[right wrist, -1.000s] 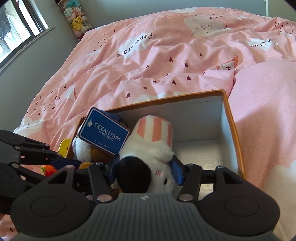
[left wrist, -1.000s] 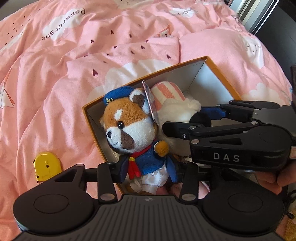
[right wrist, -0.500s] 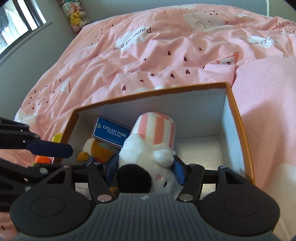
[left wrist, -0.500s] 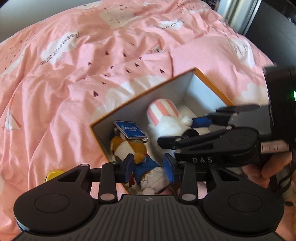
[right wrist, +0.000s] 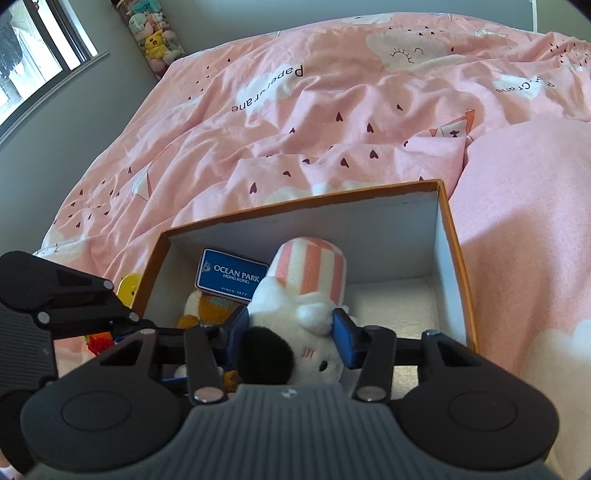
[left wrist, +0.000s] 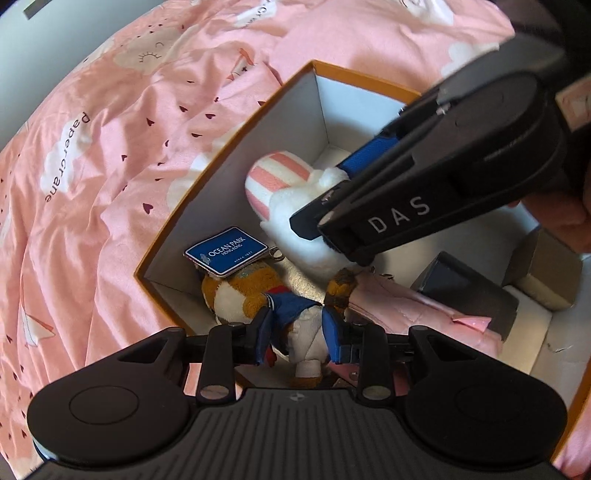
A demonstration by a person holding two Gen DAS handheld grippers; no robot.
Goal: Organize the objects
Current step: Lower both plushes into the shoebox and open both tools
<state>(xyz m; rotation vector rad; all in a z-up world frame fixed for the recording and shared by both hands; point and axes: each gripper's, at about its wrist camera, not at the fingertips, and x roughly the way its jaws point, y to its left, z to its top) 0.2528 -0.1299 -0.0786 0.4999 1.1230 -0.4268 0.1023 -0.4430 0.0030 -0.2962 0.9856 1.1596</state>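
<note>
An orange-rimmed white box (left wrist: 236,136) (right wrist: 303,201) lies on the pink bed. My left gripper (left wrist: 298,338) is shut on the red panda plush (left wrist: 243,291) in its blue sailor suit, down inside the box; its blue Ocean Park tag (left wrist: 226,251) (right wrist: 231,275) lies on its head. My right gripper (right wrist: 291,332) is shut on the white plush with a pink striped hat (right wrist: 306,280) (left wrist: 280,184), also inside the box beside the panda. The right gripper also shows in the left wrist view (left wrist: 332,206).
A pink folded item (left wrist: 413,306), a dark box (left wrist: 465,288) and a beige box (left wrist: 550,273) lie in the box's near part. A yellow object (right wrist: 127,286) and an orange-red toy (right wrist: 98,341) lie on the bedding left of the box. Plush toys (right wrist: 155,33) stand by the wall.
Both grippers have lowered their plush toys deeper into the box. The panda has gone from upright above the rim to lying low, its tag flat on top.
</note>
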